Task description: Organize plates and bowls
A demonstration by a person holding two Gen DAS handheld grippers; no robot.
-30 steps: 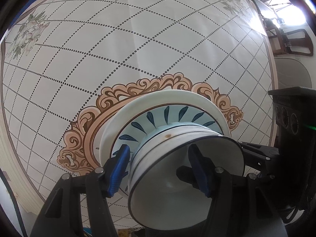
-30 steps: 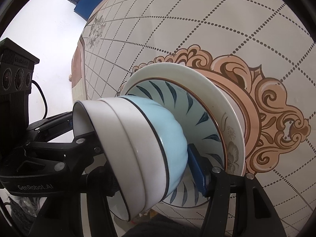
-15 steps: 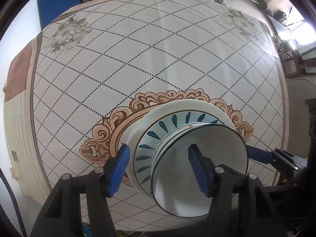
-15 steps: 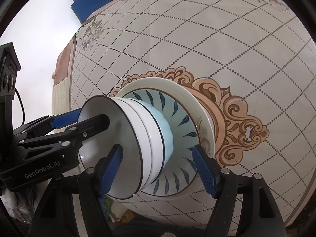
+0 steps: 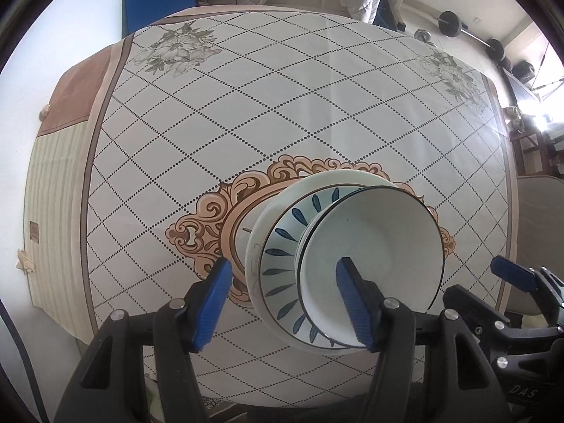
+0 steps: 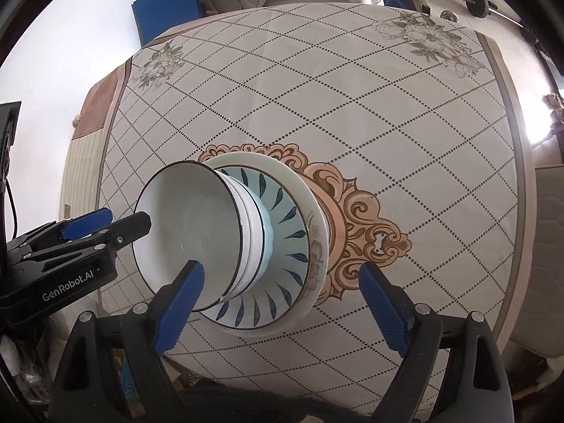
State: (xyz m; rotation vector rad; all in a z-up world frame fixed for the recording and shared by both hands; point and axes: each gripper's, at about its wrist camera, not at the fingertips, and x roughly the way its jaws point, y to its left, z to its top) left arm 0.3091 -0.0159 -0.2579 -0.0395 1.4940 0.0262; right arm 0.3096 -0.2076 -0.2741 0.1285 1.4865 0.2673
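1. Both grippers have pulled back and up from the stack since a second ago; then the bowls filled the lower half of each view and the left gripper's pads sat against the top bowl, now the whole table shows and the stack looks smaller.
2. The left gripper (image 5: 283, 299) stands with its blue pads wide apart, holding nothing; in its own view one pad crosses in front of the top bowl (image 5: 373, 246), yet the right wrist view shows its tip just beside that bowl's rim at centre left, and I cannot tell if it touches.
3. The right gripper (image 6: 282, 303) is likewise spread wide and empty; it hangs above the near side of the stack, its pads (image 6: 178, 308) apart from the crockery.
4. The nested bowls (image 6: 246, 236) sit inside a blue-leaf dish (image 6: 282, 243), which rests on a cream plate (image 6: 319, 232); the pile stands on the ornate medallion (image 6: 366, 232), lower centre of both views.
5. The tablecloth (image 5: 246, 112) has a dotted diamond grid with flower sprays at its far corners; beyond it a blue mat (image 5: 148, 3) at upper left, and barbells (image 5: 454, 23) on the floor at upper right.
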